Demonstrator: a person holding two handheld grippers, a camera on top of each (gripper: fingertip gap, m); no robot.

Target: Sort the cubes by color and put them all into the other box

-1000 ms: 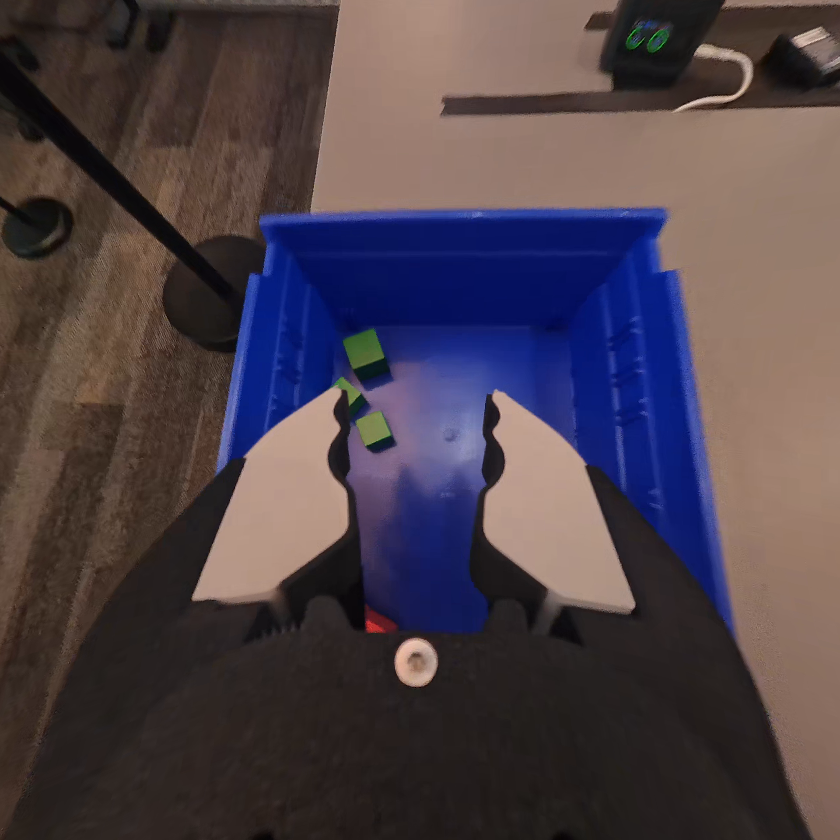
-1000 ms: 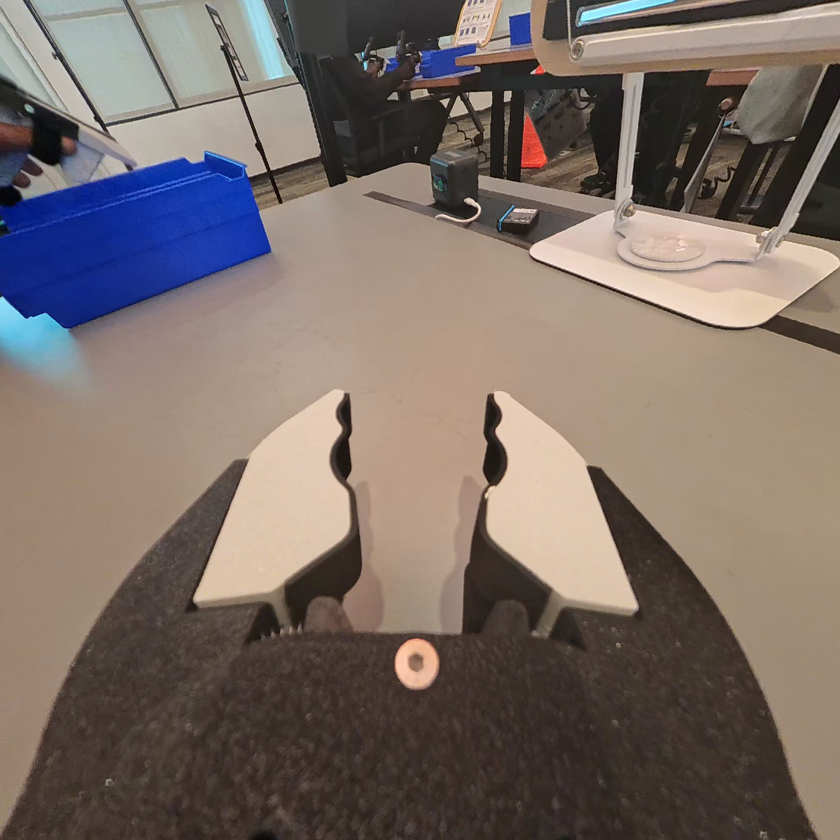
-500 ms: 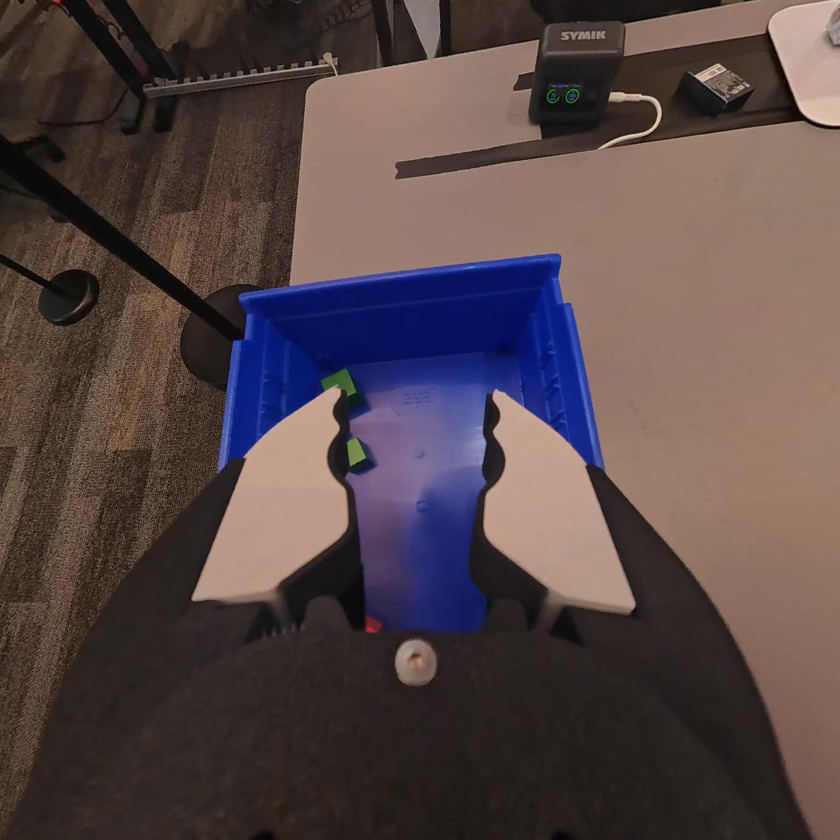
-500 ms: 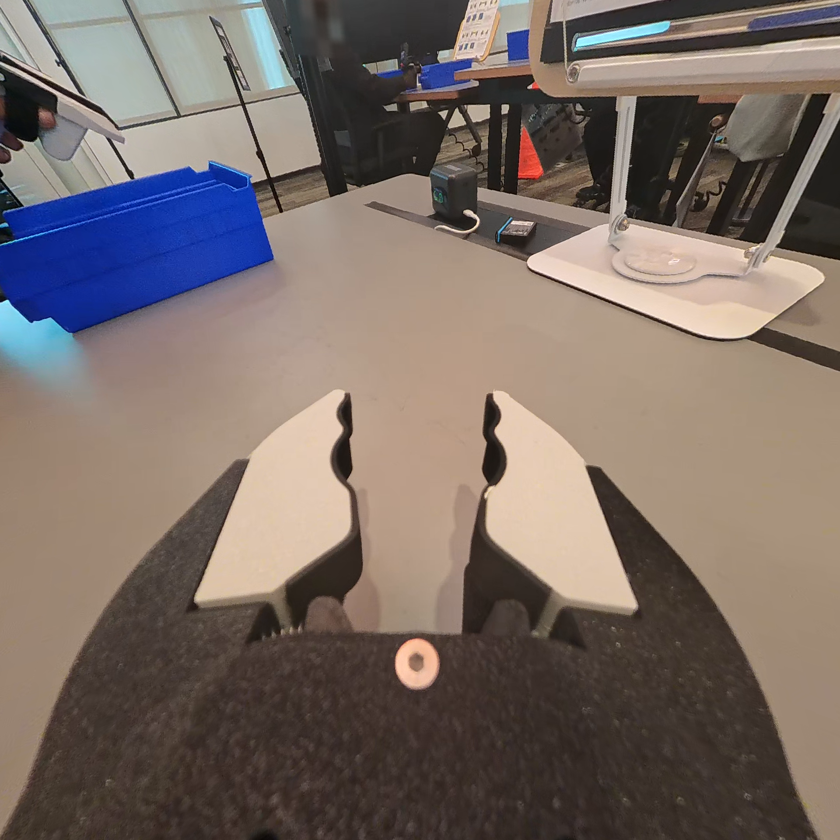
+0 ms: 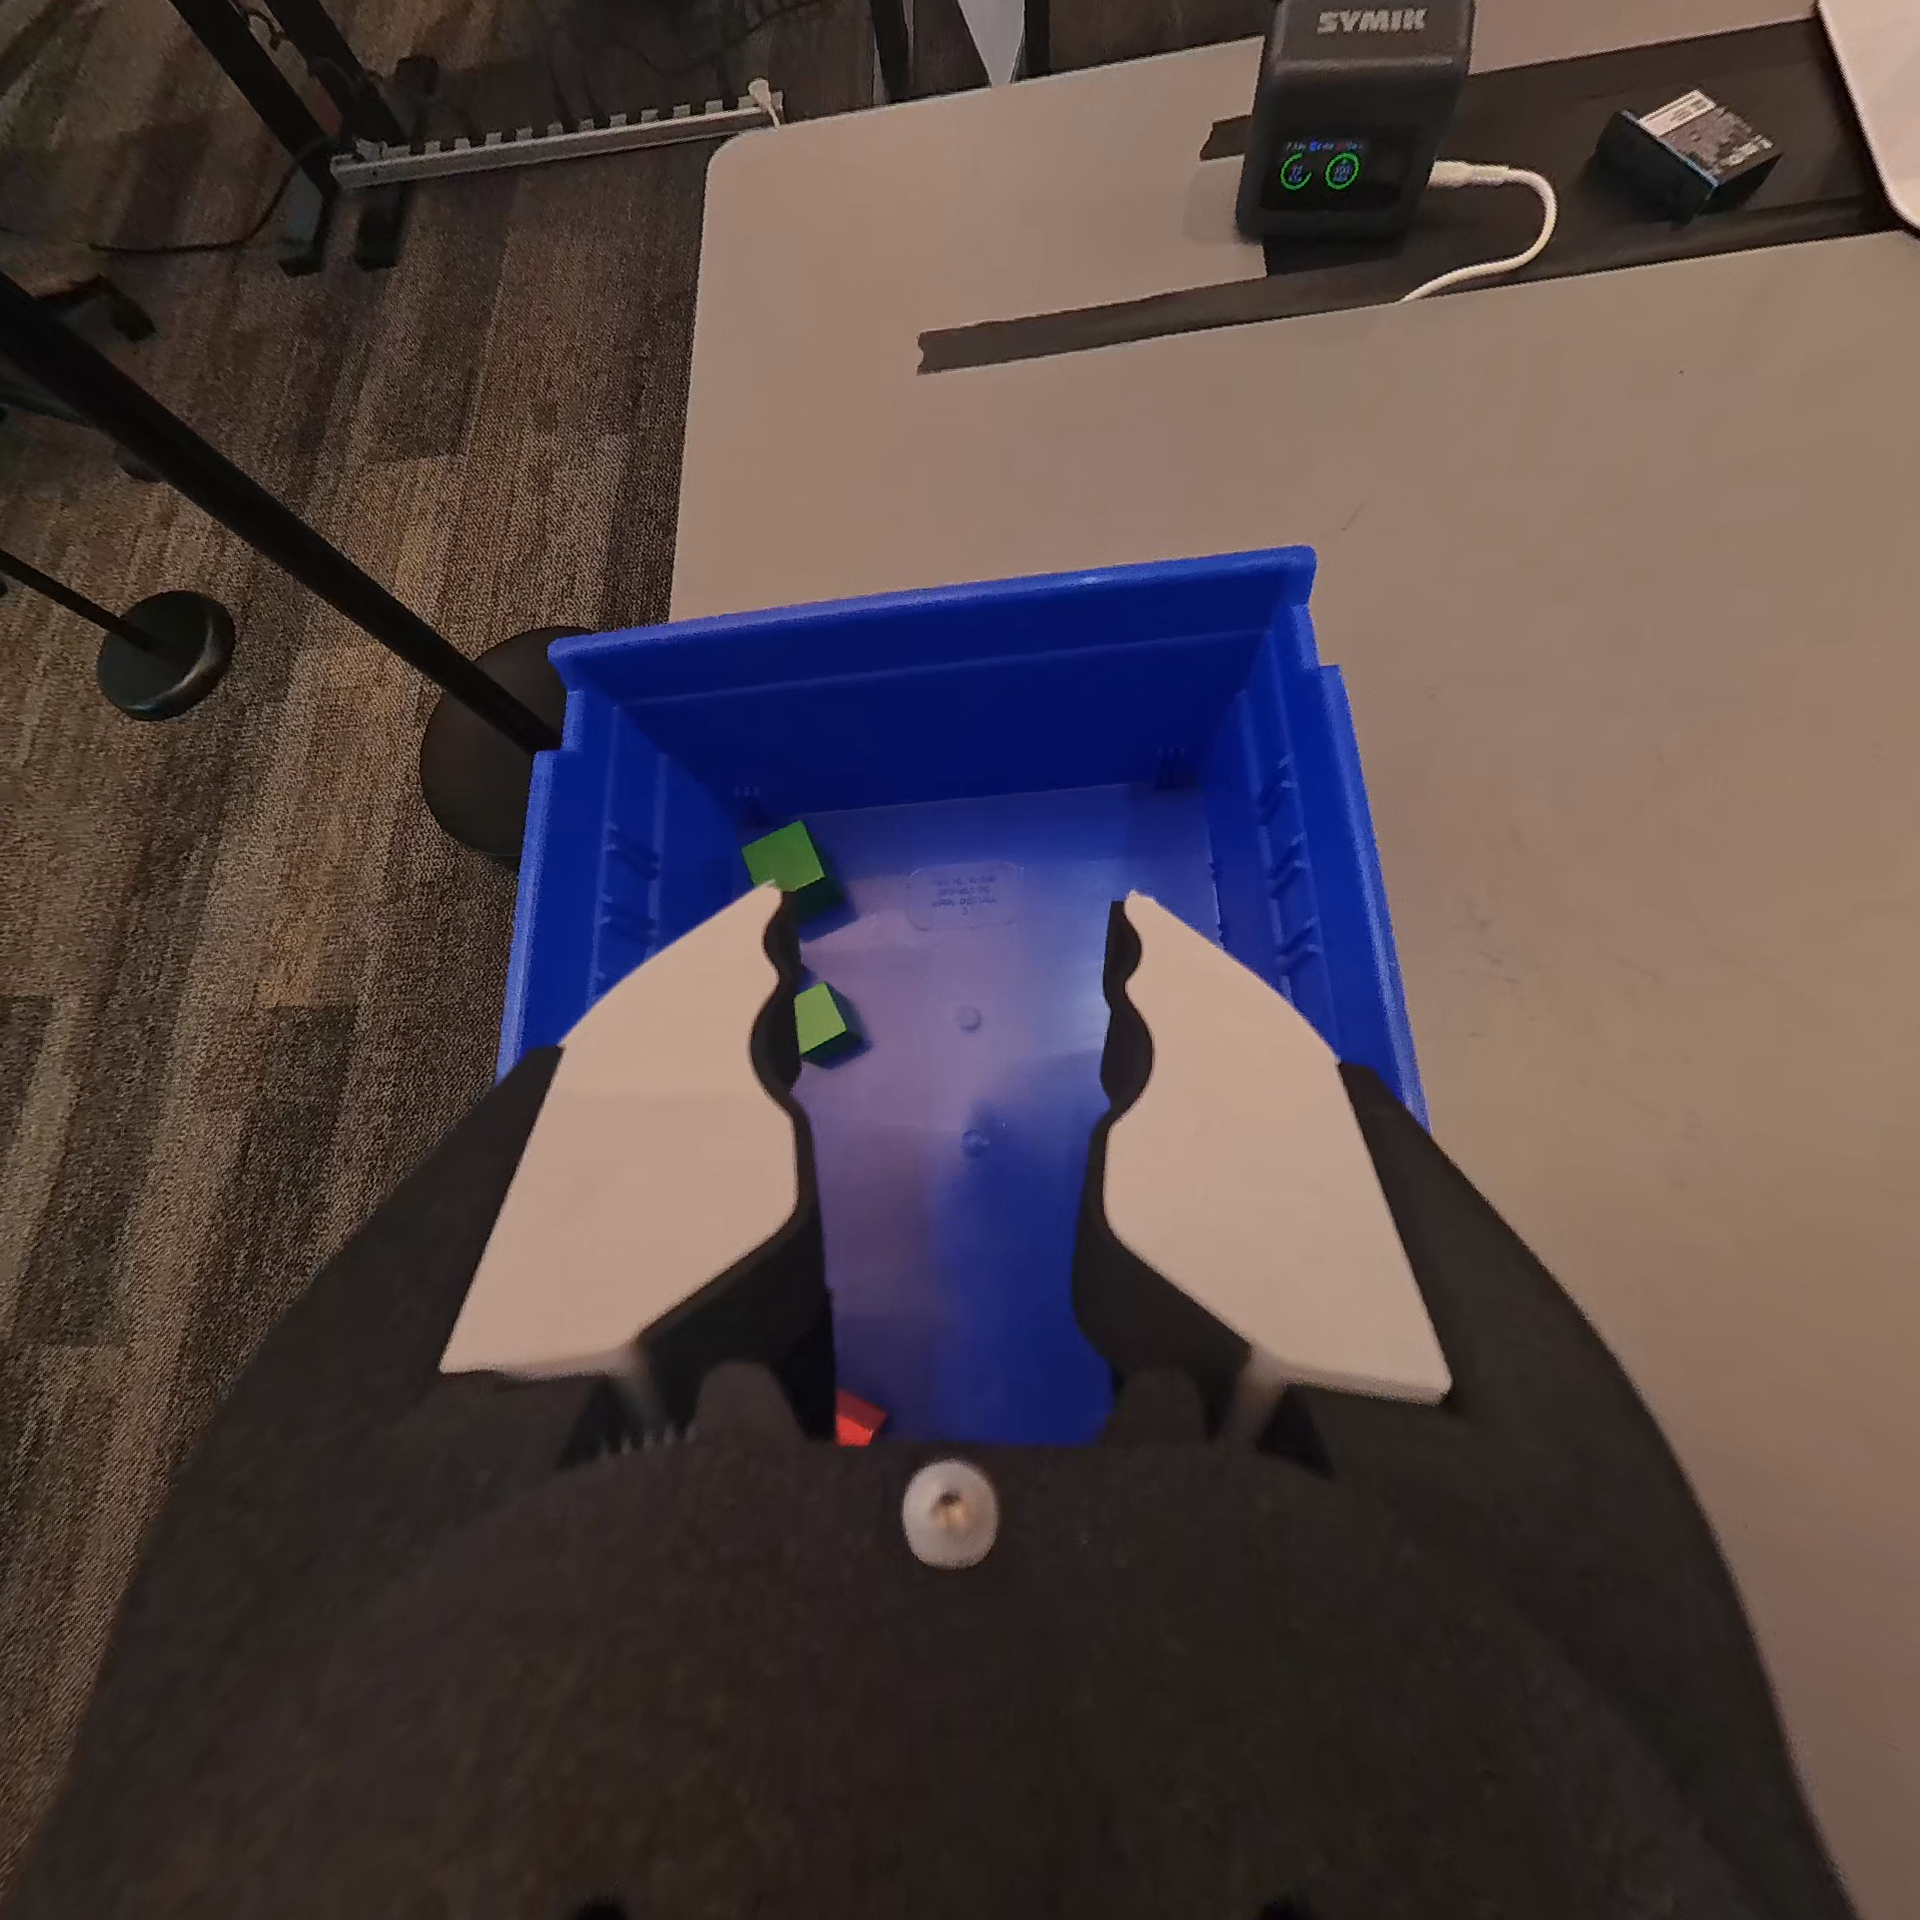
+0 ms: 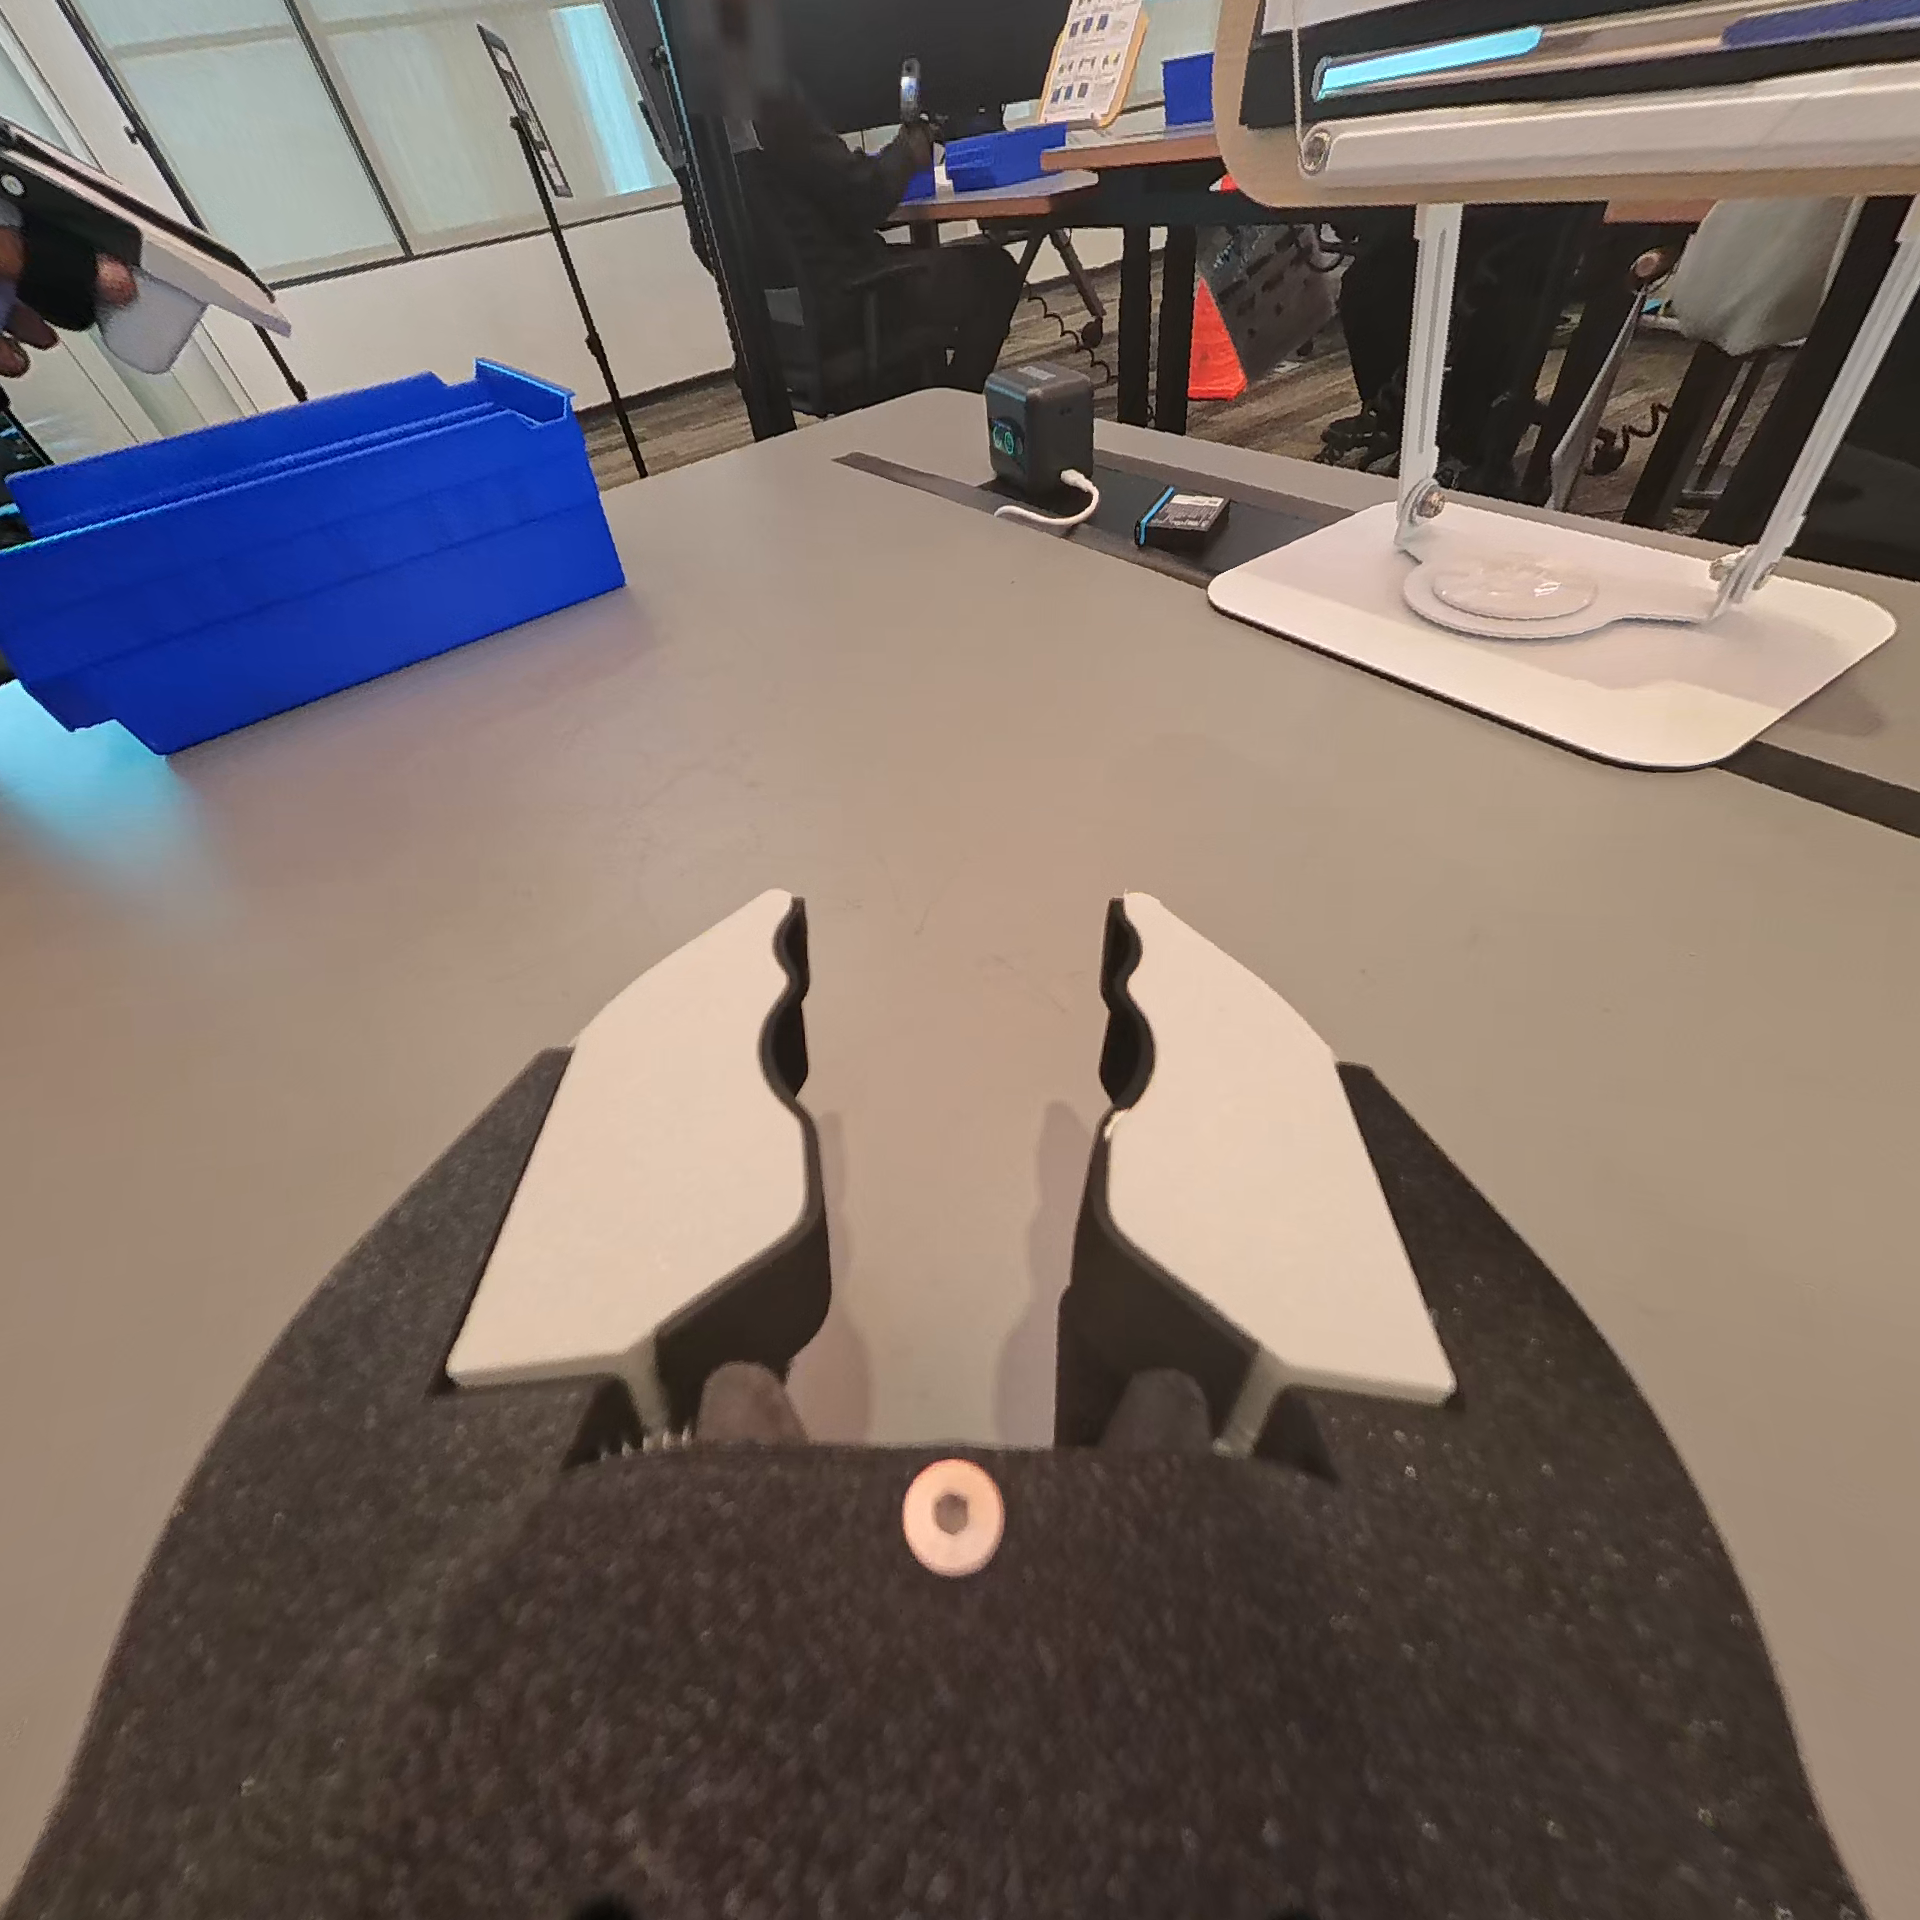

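My left gripper [image 5: 951, 914] hangs agape over the bin [image 5: 935, 634]; green cubes [image 5: 790, 857] at 11 o'clock. My right gripper [image 6: 951, 914] gapes, empty, above the table [image 6: 935, 727].

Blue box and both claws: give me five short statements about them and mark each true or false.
1. The left claw is open and holds nothing. True.
2. Two green cubes lie on the floor of the blue box, near its left wall. True.
3. The right claw is shut on a red cube. False: it is open and empty, above bare grey table.
4. The blue box is full of yellow cubes. False: only green cubes and a bit of a red cube show in it.
5. In the right wrist view the blue box stands to the claw's right. False: the box stands far off to its left.
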